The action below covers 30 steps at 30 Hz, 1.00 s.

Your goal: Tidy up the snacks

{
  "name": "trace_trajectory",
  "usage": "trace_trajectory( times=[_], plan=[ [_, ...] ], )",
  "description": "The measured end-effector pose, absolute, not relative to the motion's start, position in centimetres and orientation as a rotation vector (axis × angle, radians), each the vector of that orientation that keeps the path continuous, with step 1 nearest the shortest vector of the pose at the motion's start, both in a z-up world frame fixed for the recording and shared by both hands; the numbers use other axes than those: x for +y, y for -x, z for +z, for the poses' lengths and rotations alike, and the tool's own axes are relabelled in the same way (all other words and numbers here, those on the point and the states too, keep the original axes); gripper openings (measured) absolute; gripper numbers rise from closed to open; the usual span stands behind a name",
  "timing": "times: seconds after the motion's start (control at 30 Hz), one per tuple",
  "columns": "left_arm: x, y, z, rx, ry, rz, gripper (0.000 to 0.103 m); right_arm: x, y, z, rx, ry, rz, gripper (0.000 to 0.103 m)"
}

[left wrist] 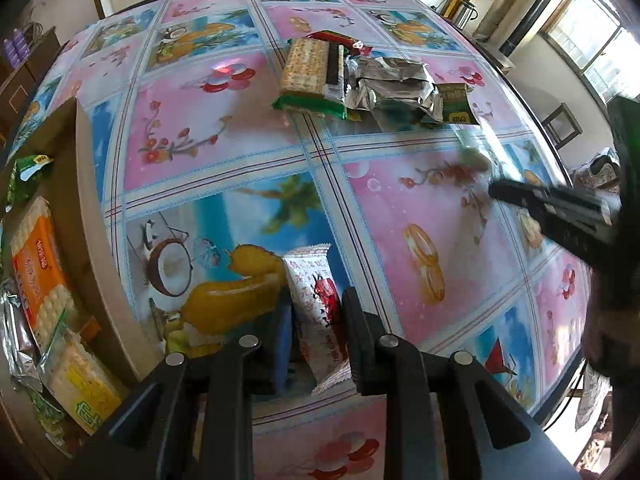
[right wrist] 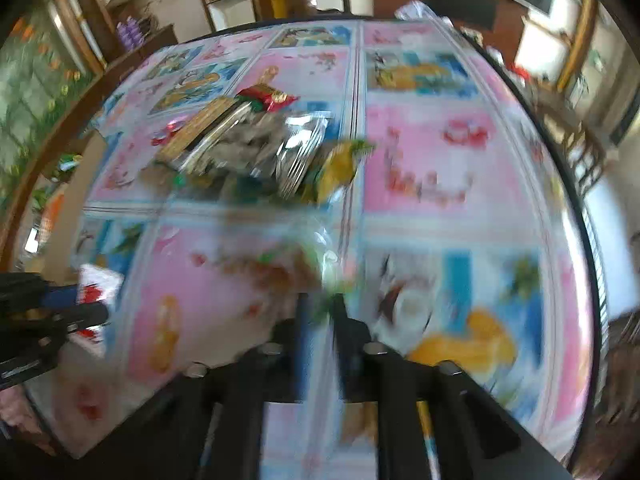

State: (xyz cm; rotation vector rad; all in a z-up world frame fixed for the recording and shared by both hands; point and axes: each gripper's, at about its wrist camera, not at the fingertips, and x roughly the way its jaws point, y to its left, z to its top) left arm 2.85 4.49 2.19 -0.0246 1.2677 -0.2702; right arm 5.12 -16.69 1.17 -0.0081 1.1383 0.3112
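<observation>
Left tool [left wrist: 316, 320] clamped on a white packet [left wrist: 316, 312], likely bound for the box [left wrist: 100, 240] at the counter's [left wrist: 400, 208] left edge; right tool [right wrist: 320, 312] grips something blurred; remaining snacks [left wrist: 360, 80] lie far side.

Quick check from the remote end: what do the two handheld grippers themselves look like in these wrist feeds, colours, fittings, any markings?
Both are matte black plastic. The left gripper has two thick flat fingers on angular black link bars pinned with round silver bolt heads, and a blue pad lines one finger. The right gripper is motion-blurred but shows the same black bars, silver bolts and a blue lining. No cables, sleeves or readable markings show.
</observation>
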Motion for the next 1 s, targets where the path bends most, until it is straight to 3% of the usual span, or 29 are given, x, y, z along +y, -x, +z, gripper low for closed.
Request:
trace_trajectory(
  times=[0.27,0.37,0.53,0.93,1.0],
  plan=[
    [3.9,-1.7,2.2,1.285,-0.005,-0.311,0.021,-16.6,0.8,1.0,1.214,-0.133,0.354,0.009],
    [3.6,-1.4,2.2,1.290,-0.013,-0.321,0.021,-17.0,1.7,2.1,1.199,-0.137,0.364,0.014],
    [3.6,-1.1,2.4,1.300,0.001,-0.332,0.020,-17.9,0.9,3.5,1.144,-0.120,0.314,0.045],
    [5.6,0.3,5.2,1.232,0.048,-0.337,0.018,-15.9,-8.4,1.7,1.147,-0.083,0.209,0.046],
    [5.9,0.7,5.5,1.223,0.055,-0.340,0.018,-15.5,-9.4,1.3,1.146,-0.075,0.210,0.050]
  ],
)
